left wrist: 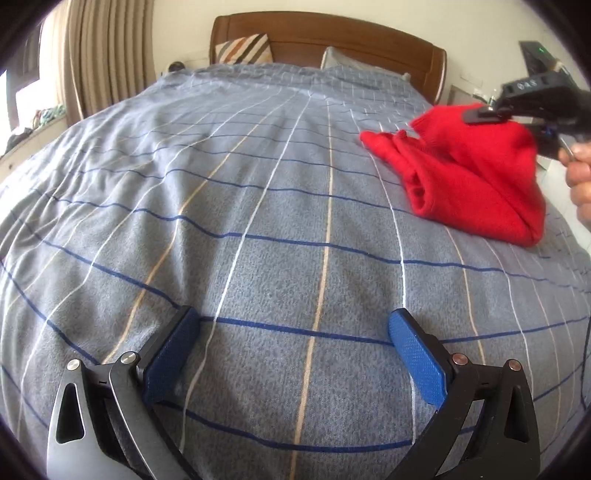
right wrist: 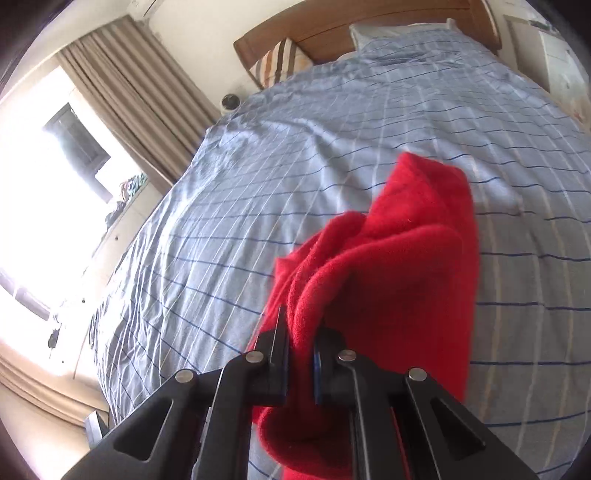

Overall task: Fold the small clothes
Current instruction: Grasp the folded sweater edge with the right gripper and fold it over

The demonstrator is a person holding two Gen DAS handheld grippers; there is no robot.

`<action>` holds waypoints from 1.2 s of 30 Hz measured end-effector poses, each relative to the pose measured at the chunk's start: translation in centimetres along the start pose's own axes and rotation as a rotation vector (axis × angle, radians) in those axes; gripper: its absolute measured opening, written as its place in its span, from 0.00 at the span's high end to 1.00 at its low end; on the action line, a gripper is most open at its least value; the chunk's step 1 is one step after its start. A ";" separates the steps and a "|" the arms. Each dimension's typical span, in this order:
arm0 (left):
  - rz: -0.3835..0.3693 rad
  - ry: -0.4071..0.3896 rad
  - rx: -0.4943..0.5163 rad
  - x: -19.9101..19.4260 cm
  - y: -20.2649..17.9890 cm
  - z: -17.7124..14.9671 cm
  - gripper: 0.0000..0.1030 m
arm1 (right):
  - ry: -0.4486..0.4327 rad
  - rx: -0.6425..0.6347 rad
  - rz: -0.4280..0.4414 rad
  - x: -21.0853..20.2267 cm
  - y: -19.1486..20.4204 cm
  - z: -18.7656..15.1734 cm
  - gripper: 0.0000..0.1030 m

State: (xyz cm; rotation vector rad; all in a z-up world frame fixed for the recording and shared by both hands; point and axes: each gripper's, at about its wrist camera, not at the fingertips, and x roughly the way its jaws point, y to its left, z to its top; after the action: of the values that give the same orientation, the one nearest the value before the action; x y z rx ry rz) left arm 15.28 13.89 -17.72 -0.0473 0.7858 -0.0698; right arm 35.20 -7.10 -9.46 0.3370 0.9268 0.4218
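**Red garment lifted by the right claw, left claw empty**

While I look through the right wrist camera, I see my right gripper (right wrist: 300, 356) closed tightly on a bunch of the red garment (right wrist: 399, 266). The cloth is pinched between the two fingers, and the rest of it hangs and spreads down to the bedspread (right wrist: 229, 229), with one part reaching toward the headboard (right wrist: 332, 27). From the left wrist camera the same red garment (left wrist: 476, 173) is on the right side of the bed, partly raised at the top where the right gripper (left wrist: 484, 112) holds it, and its lower edge lies on the bedspread (left wrist: 258, 206). Beside that gripper, at the frame edge, I see the hand (left wrist: 580, 173) that carries it.

My left gripper (left wrist: 295, 354) is wide open and holds nothing. Its blue pads (left wrist: 417, 354) stand well apart above the striped grey cover, well apart from the garment. A striped pillow (left wrist: 245, 48) leans against the headboard (left wrist: 332, 37), and curtains (left wrist: 107, 55) hang at the left.
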 end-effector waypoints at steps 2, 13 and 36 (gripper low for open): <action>0.012 -0.010 0.018 0.1 -0.4 -0.1 0.01 | 0.067 0.005 0.019 3.3 1.4 -0.4 0.81; -0.014 -0.044 0.005 -0.7 0.0 -1.1 0.01 | -0.011 -0.112 0.041 -3.6 1.0 -2.1 0.42; -0.011 -0.061 0.008 -0.7 0.0 -1.3 0.01 | 0.127 -0.152 -0.143 -2.2 -4.0 -12.0 0.57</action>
State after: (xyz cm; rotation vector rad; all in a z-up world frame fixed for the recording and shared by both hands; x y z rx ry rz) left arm 13.84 13.89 -18.11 -0.0460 0.7248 -0.0817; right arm 24.95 -10.41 -16.44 0.1055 1.0293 0.3828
